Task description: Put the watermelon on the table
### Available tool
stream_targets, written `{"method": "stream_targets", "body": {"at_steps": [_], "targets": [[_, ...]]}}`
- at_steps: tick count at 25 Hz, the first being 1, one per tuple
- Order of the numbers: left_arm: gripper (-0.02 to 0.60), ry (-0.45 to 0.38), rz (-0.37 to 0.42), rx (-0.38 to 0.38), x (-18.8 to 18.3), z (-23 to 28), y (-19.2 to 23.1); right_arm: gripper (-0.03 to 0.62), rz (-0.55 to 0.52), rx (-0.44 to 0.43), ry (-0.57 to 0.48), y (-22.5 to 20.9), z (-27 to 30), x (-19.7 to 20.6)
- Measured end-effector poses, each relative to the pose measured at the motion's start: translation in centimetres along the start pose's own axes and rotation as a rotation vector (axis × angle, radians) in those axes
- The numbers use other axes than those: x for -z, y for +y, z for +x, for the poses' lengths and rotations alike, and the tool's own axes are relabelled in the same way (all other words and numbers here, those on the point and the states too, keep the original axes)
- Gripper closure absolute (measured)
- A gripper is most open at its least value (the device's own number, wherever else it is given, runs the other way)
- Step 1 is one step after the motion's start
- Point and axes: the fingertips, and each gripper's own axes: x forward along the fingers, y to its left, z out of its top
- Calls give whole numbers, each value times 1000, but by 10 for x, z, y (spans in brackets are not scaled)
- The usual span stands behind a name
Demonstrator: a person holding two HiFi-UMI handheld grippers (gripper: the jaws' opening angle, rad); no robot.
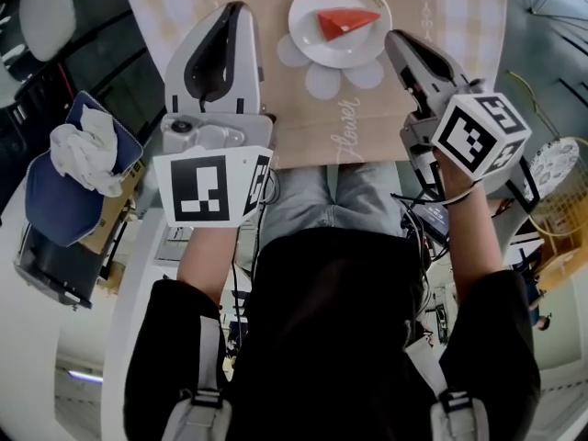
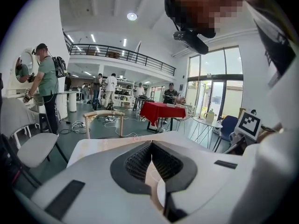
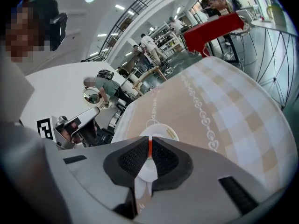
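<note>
Hovering at the table's (image 1: pixel 303 108) near edge, my left gripper (image 1: pixel 234 9) and right gripper (image 1: pixel 394 38) are closed, empty. Watermelon (image 1: pixel 344 23) sits on the plate (image 1: pixel 310 42).

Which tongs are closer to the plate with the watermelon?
The right tongs: their tip sits just beside the rim of the plate holding the watermelon slice. The left tongs stand farther off, with bare table between.

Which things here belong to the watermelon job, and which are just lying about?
Job in hand: watermelon slice; white plate under it; table; left gripper and right gripper, both empty.

Lying about: crumpled white cloth; blue seat beneath it, off to the table's left.
</note>
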Motion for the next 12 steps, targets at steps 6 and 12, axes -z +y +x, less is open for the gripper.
{"method": "stream_targets", "body": {"at_steps": [6,12], "targets": [[569,-12,14,31,-12,-15,-7,580,-76,-39,-50,34,-3,-13],[569,-39,-17,76,-29,-35,-12,580,-103,-67,-76,74,-10,-15]]}}
